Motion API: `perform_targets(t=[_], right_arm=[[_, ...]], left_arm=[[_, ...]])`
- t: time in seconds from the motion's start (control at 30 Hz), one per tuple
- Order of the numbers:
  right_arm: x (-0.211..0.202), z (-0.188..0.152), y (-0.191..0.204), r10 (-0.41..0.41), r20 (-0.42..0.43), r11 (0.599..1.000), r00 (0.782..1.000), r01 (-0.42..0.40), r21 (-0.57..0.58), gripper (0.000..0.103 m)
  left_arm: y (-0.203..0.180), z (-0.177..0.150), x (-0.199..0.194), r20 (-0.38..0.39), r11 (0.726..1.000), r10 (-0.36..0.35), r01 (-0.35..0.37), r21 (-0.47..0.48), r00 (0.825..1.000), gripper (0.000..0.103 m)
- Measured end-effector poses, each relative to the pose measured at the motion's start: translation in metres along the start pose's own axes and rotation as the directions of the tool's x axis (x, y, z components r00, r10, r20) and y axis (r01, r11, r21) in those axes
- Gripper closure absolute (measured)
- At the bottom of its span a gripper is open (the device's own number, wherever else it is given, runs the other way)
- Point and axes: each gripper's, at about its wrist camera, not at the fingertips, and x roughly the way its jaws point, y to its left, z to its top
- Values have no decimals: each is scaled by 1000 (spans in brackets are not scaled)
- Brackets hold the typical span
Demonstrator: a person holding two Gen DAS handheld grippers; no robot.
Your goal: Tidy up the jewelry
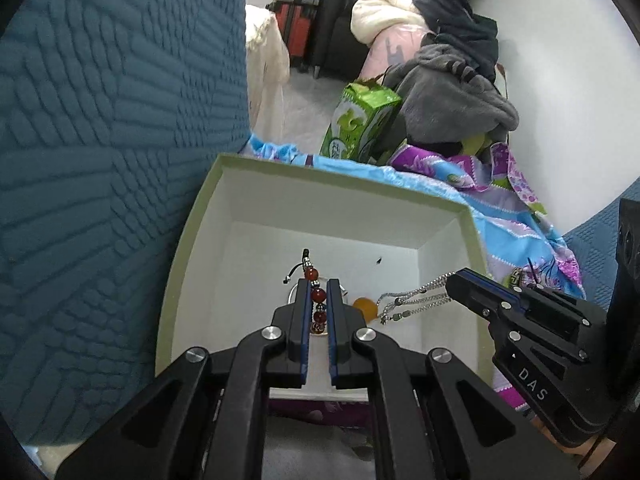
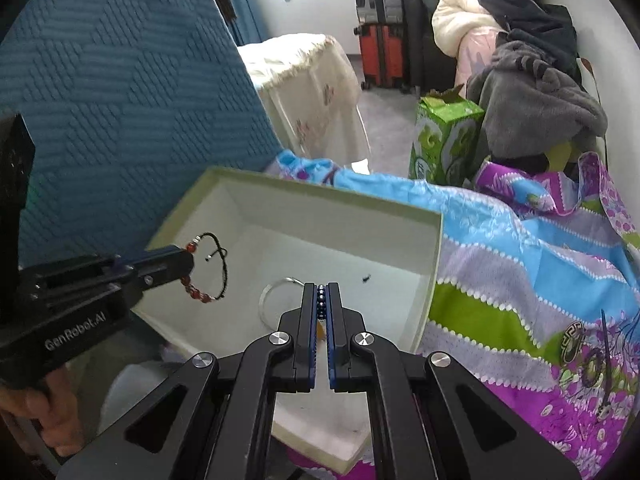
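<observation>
Inside the white open cardboard box (image 1: 256,208), both claws hang above its floor. Left claw (image 1: 319,292) is clamped on a red-bead bracelet with black cord (image 2: 208,276); right claw (image 2: 320,296) is clamped on a silver bead chain (image 1: 416,300), beside a thin silver bangle (image 2: 276,292) on the floor.

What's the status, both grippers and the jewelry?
Left gripper shut on red bead bracelet. Right gripper shut on silver chain. Both over white box. Nothing blocking.
</observation>
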Motion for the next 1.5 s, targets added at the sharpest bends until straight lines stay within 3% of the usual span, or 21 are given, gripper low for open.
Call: perform_targets(t=[0.23, 0.5, 0.57, 0.63, 0.67, 1.2, 1.5], right_arm=[[13, -6, -7, -4, -30, 1000, 1000, 4, 18, 100], [-15, 3, -12, 15, 8, 1000, 1000, -15, 20, 96], [-29, 6, -15, 11, 28, 1000, 1000, -11, 18, 94], [-43, 9, -18, 11, 52, 1000, 999, -12, 23, 88], [-52, 11, -20, 9, 68, 1000, 998, -10, 24, 83], [-189, 17, -63, -38, 276, 998, 960, 25, 51, 83], [-253, -11, -99, -106, 354, 992, 929, 73, 104, 83]], left_arm=[[0, -3, 11, -22, 1000, -3, 3, 5, 1000, 96], [-11, 4, -11, 26, 1000, 10, -10, 13, 1000, 94], [-16, 7, -22, 43, 1000, 0, 0, 11, 999, 84], [-24, 9, -36, 74, 1000, 8, -9, 17, 997, 66], [-27, 10, -42, 82, 1000, 13, -15, 19, 997, 65], [-113, 23, -133, 245, 995, -34, 9, 104, 969, 65], [-166, 9, -155, 290, 986, -86, 39, 164, 953, 65]])
